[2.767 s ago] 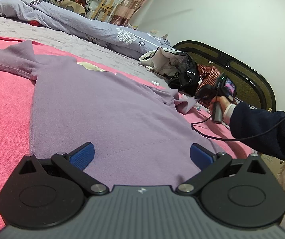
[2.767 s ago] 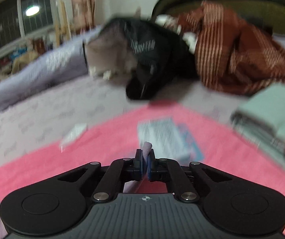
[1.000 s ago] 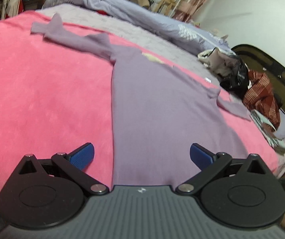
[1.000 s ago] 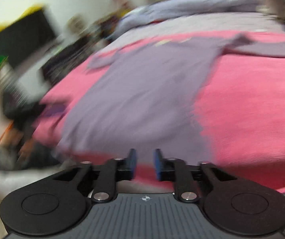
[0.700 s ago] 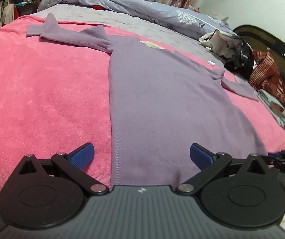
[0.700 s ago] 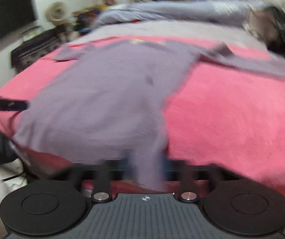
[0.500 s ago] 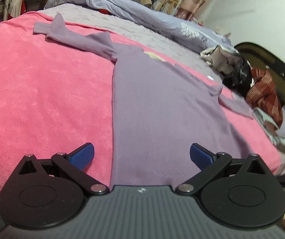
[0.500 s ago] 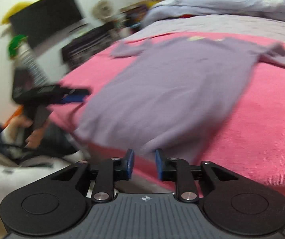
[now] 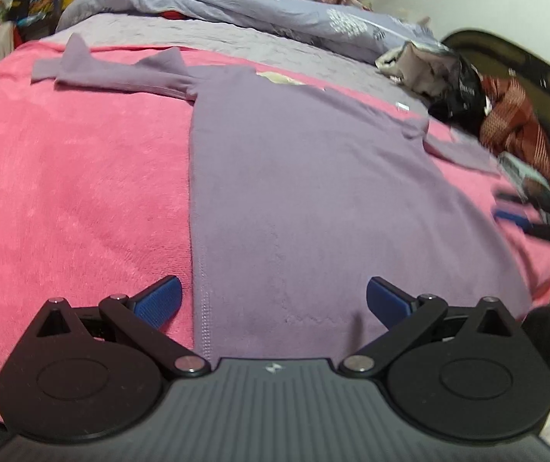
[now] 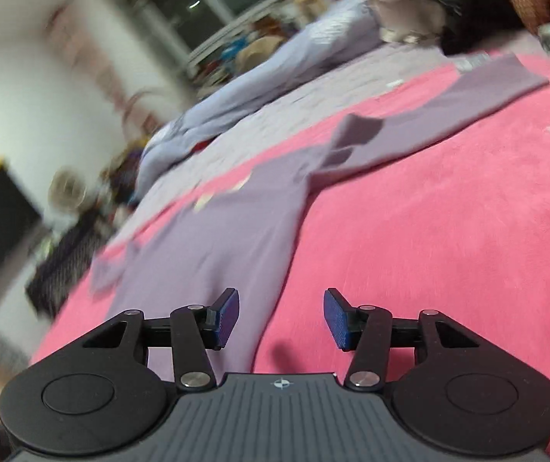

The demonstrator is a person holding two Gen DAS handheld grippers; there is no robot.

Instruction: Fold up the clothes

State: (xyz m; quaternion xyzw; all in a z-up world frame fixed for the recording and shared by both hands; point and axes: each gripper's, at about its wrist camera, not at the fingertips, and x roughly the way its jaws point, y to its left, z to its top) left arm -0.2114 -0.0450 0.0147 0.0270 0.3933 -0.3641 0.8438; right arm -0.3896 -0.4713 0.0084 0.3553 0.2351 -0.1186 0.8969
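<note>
My left gripper [image 9: 273,298] hangs with its jaws spread wide, the blue pads [image 9: 157,300] far apart and nothing pressed between them, the tool tipped downward and forward. My right gripper [image 10: 280,317] is tilted down as well and rolled to one side, so its view leans. Its jaws have just been opening and now stand partly apart, pads [image 10: 226,317] clear of each other, gripping nothing. In the left wrist view my right gripper [image 9: 536,217] shows only as a dark blur with a streak of blue at the right edge, off to the side of the left one and well apart from it.
</note>
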